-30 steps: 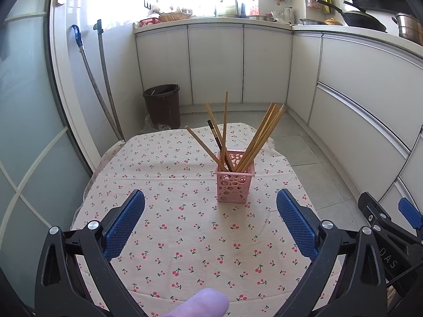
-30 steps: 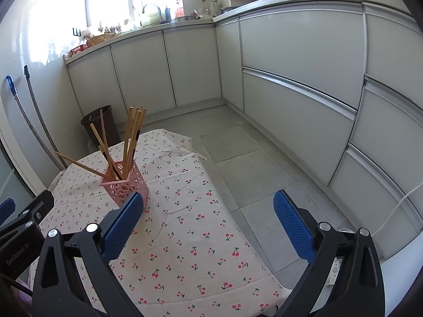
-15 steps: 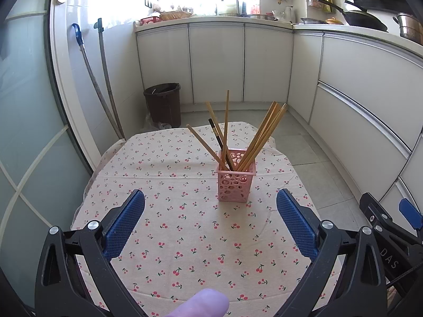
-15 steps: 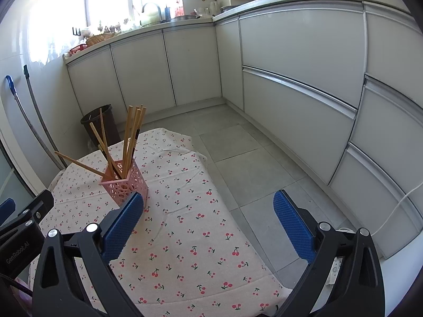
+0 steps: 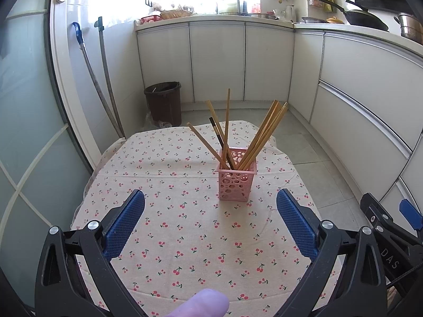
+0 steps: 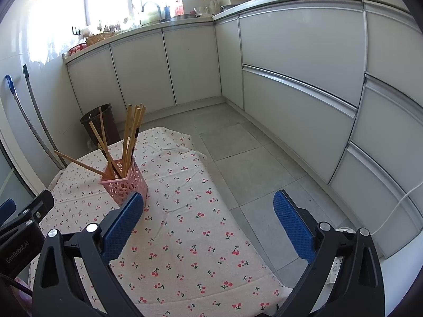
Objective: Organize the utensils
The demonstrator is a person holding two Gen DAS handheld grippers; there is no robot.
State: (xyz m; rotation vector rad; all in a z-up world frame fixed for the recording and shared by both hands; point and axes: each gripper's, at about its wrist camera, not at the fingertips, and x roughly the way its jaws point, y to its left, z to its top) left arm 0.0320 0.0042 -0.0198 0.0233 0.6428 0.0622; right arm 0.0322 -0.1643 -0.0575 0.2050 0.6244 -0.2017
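A pink perforated holder (image 5: 236,182) stands upright on the cherry-print tablecloth (image 5: 185,237), and also shows in the right wrist view (image 6: 125,185). Several wooden chopsticks (image 5: 261,134) and one dark one lean out of it in different directions; they also show in the right wrist view (image 6: 130,134). My left gripper (image 5: 210,227) is open and empty, held back from the holder above the cloth. My right gripper (image 6: 208,227) is open and empty, to the right of the holder, near the table's right edge.
A dark waste bin (image 5: 164,103) stands on the floor behind the table. Two mop handles (image 5: 105,84) lean on the wall at left. White cabinets (image 6: 290,79) line the back and right. A grey tiled floor (image 6: 251,163) lies right of the table.
The view of the left gripper has shifted very slightly; the holder sits a touch lower and nearer. Both grippers stay open and empty.
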